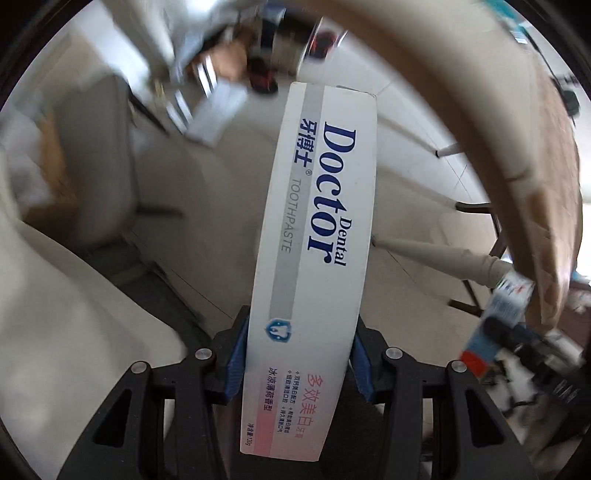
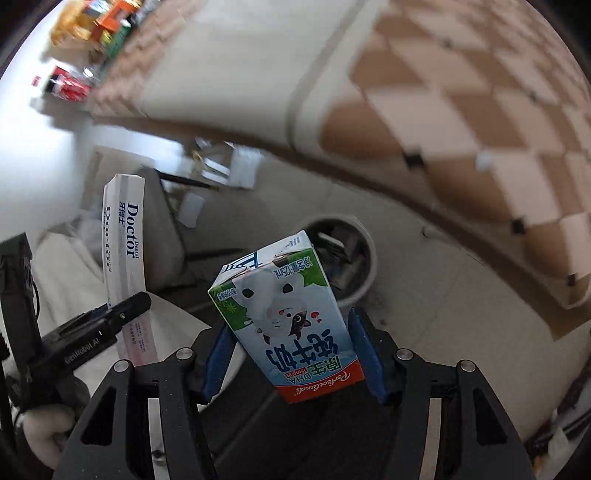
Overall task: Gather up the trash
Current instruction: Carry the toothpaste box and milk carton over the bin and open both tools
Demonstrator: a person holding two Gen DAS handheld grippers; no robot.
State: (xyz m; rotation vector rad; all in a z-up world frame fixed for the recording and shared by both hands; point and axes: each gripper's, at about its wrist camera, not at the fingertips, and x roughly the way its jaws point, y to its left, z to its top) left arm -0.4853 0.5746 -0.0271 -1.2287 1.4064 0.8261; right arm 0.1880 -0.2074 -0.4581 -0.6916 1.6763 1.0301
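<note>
My left gripper (image 1: 297,358) is shut on a long white toothpaste box (image 1: 317,229) printed "Doctor Dental", which sticks out forward between the blue pads. In the right wrist view the same toothpaste box (image 2: 123,240) stands upright at the left in the left gripper (image 2: 125,306). My right gripper (image 2: 291,354) is shut on a small milk carton (image 2: 284,314) with a cartoon cow. Beyond the carton a round bin (image 2: 364,273) with dark things inside stands on the floor. The milk carton (image 1: 498,317) and right gripper show blurred at the right of the left wrist view.
A table with a checkered cloth (image 2: 461,129) arches over the bin, its edge (image 1: 461,122) and pale legs (image 1: 436,258) close at the right. A grey chair (image 1: 99,147) stands left. Boxes and cans (image 2: 92,33) lie far off. Pale tiled floor (image 1: 207,206) spreads below.
</note>
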